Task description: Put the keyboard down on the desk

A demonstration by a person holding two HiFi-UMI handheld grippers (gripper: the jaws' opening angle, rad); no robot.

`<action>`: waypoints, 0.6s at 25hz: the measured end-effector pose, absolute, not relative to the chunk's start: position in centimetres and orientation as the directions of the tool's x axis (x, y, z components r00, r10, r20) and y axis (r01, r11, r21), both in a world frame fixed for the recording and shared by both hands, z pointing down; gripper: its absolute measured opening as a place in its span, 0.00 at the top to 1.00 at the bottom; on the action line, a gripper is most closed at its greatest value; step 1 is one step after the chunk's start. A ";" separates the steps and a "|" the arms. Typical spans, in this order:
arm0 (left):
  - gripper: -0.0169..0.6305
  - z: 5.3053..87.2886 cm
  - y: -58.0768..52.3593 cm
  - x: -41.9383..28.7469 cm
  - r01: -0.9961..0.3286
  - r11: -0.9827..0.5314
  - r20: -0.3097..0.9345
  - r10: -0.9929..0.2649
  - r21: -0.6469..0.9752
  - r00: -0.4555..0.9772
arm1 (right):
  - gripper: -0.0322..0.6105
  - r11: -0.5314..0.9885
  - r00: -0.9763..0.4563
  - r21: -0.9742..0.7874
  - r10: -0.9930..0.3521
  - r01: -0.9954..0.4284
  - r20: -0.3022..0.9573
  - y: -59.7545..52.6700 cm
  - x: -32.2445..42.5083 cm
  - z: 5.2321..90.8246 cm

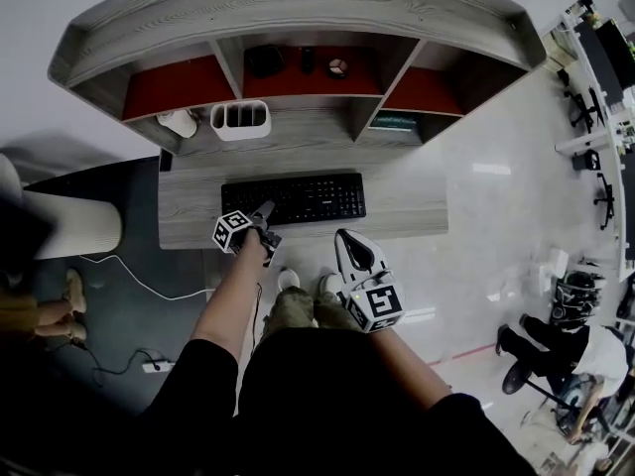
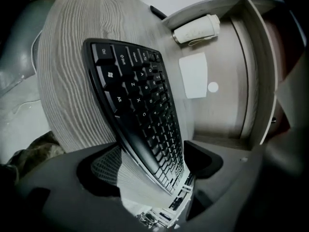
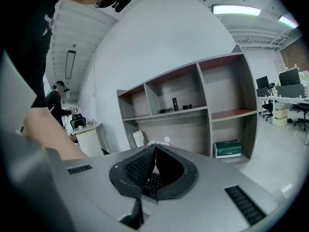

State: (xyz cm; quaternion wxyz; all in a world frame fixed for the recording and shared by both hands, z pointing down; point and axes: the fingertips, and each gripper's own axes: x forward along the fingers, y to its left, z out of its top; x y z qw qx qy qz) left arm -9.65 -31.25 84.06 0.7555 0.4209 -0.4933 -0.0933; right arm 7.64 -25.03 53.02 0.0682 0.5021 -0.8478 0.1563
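The keyboard point(image 1: 294, 198) lies flat on the grey wood table point(image 1: 407, 211), lengthwise along its front part, below the shelves point(image 1: 298, 97) that rise at the back. The left gripper point(image 1: 263, 211) reaches over the table's near edge to the keyboard's near left corner. In the left gripper view the left gripper point(image 2: 152, 153) has its jaws apart with that end of the keyboard point(image 2: 140, 105) between them: one jaw sits close against the key side, while a strip of the table point(image 2: 67, 57) shows between the other jaw and the keyboard's edge, so the jaws are not pressed on it. Beyond the keyboard in that view a paper cup point(image 2: 195, 29) lies on its side, with a white holder point(image 2: 193, 74) just beside it (the same pair stand at the back left of the table in the head view, cup point(image 1: 179, 123) and holder point(image 1: 241, 120)). The right gripper point(image 1: 349, 241) is held off the table, in front of the person's body and well apart from the keyboard. In the right gripper view the right gripper point(image 3: 153, 151) has its jaws together at the tips and holds nothing; it faces the shelves point(image 3: 193, 91), where a green box point(image 3: 228, 148) sits in the lowest right compartment
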 end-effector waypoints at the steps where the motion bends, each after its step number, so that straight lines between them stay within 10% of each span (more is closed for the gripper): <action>1: 0.36 84.0 -30.7 -9.6 -0.290 0.622 0.669 -0.548 0.727 0.501 | 0.93 0.449 -0.489 -0.200 -0.831 -0.871 0.264 -24.7 7.7 52.7; 15: 0.37 74.0 -26.8 -8.9 -0.184 0.410 0.439 -0.710 0.893 0.550 | 0.93 0.399 -0.442 -0.207 -0.864 -0.893 0.243 -23.7 11.3 51.0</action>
